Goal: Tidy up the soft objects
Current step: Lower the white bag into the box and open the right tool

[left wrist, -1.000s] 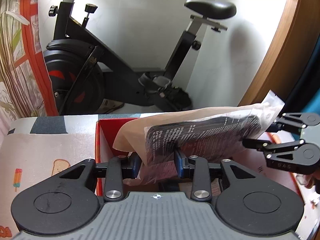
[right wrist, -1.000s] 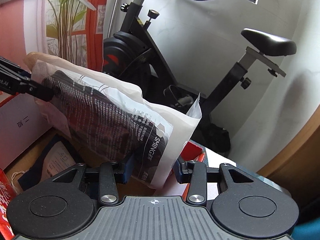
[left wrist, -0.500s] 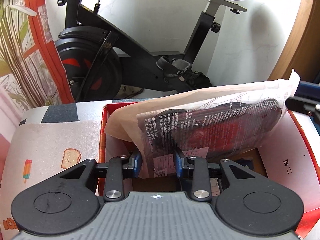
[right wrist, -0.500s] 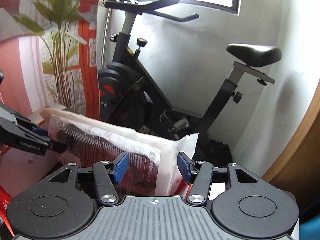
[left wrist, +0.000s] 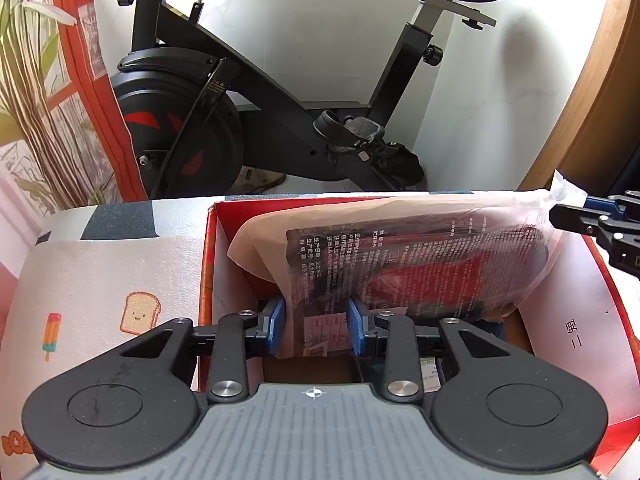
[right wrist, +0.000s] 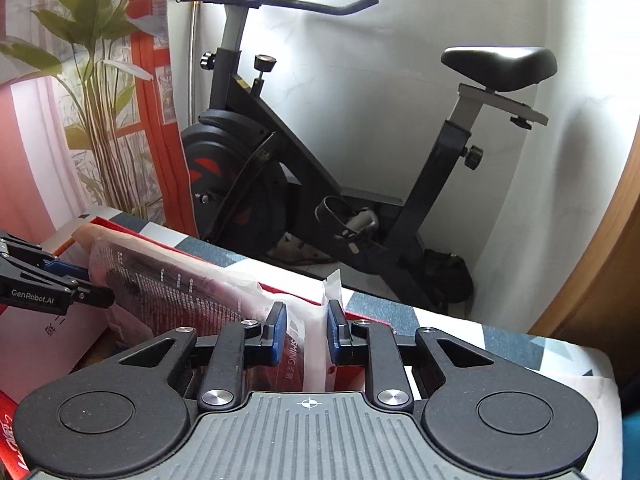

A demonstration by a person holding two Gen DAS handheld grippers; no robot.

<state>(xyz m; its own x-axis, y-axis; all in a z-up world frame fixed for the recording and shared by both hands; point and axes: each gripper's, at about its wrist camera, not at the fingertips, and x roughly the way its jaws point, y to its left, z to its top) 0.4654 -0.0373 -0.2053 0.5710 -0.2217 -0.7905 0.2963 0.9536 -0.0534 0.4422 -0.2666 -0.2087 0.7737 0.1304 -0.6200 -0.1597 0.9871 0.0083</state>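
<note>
A clear plastic bag with a black and red soft item [left wrist: 420, 264] stands on edge inside a red cardboard box [left wrist: 208, 264]. My left gripper [left wrist: 316, 330] is shut on the bag's near left end. My right gripper [right wrist: 307, 334] is shut on the bag's white right end [right wrist: 316, 344]. The bag's printed side also shows in the right wrist view [right wrist: 172, 292]. The right gripper appears at the right edge of the left wrist view [left wrist: 600, 232]; the left gripper shows at the left of the right wrist view [right wrist: 48, 292].
The box sits on a patterned mat [left wrist: 100, 280] with toast and popsicle prints. A black exercise bike [left wrist: 248, 112] stands behind, against a white wall. A plant and an orange-red curtain [right wrist: 100, 92] are at the left. A white box flap [left wrist: 580, 320] lies at the right.
Both grippers have lowered the bag into the red box. The right gripper, open half a second ago, has closed on the bag's white end.
</note>
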